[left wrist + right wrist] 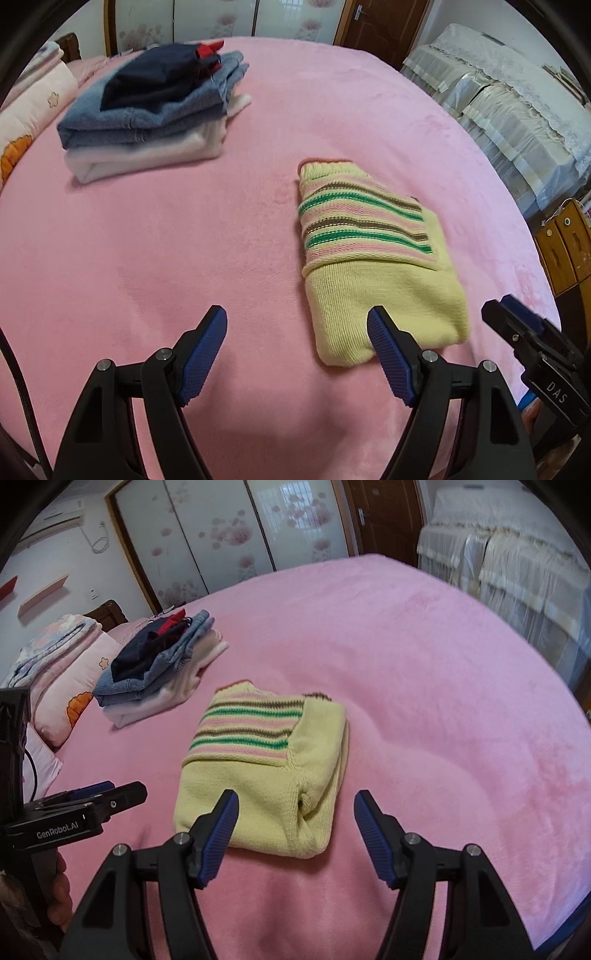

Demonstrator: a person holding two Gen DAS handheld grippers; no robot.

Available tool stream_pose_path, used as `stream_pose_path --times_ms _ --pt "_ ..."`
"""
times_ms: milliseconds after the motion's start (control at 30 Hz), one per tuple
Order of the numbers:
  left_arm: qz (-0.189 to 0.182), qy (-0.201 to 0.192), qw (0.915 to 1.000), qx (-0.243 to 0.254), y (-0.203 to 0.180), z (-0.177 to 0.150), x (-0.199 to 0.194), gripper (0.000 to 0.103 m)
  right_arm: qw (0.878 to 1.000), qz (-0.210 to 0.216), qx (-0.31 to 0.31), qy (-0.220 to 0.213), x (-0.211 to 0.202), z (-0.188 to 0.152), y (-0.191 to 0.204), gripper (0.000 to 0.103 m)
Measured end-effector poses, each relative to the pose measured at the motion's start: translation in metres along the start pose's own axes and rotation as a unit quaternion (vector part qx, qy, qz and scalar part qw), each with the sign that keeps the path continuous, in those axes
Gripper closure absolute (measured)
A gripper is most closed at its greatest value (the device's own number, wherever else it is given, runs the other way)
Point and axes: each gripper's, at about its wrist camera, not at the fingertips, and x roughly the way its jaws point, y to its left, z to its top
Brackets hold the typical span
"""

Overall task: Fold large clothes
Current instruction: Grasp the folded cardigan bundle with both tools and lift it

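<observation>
The folded sweater is lying on the pink bedspread, its long axis running away from us, striped end pointing far. We're hovering the left gripper and right gripper, both gaping, nothing gripped.

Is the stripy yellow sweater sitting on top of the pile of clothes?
No, the folded yellow sweater lies by itself on the pink blanket, apart from the pile of clothes.
</observation>
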Motion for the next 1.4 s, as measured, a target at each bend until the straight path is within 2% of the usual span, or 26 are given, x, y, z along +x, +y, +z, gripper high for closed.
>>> stream_pose_path --times_ms 200,367,533,700,1033,1167,1200,1300,1333,1400 --pt "-0.045 0.026 0.9984 -0.023 0.009 0.014 0.034 0.026 0.997 0.034 0.045 0.045 0.035 0.005 -0.018 0.038" --pt "-0.116 0.063 0.9895 -0.06 0.019 0.024 0.067 0.026 0.99 0.076 0.096 0.072 0.059 0.012 -0.037 0.038" --pt "-0.164 0.082 0.9806 -0.07 0.018 0.026 0.092 0.026 0.975 0.124 0.152 0.104 0.087 0.015 -0.058 0.038" --pt "-0.2 0.104 0.9706 -0.084 0.013 0.026 0.118 0.026 0.954 0.18 0.201 0.131 0.113 0.01 -0.072 0.038" --pt "-0.21 0.1 0.9687 -0.086 0.005 0.021 0.134 0.025 0.935 0.248 0.218 0.131 0.128 0.011 -0.078 0.038" --pt "-0.203 0.099 0.9709 -0.081 0.007 0.021 0.129 0.025 0.922 0.278 0.238 0.123 0.121 0.014 -0.081 0.029" --pt "-0.201 0.098 0.9713 -0.08 0.008 0.021 0.129 0.025 0.922 0.279 0.237 0.123 0.122 0.015 -0.079 0.028" --pt "-0.198 0.095 0.9727 -0.075 0.009 0.021 0.128 0.026 0.933 0.261 0.209 0.135 0.127 0.018 -0.069 0.03" --pt "-0.197 0.094 0.9731 -0.074 0.007 0.021 0.128 0.03 0.937 0.253 0.196 0.137 0.129 0.018 -0.065 0.032" --pt "-0.193 0.09 0.9744 -0.072 0.006 0.02 0.125 0.035 0.945 0.24 0.178 0.135 0.128 0.017 -0.064 0.05"
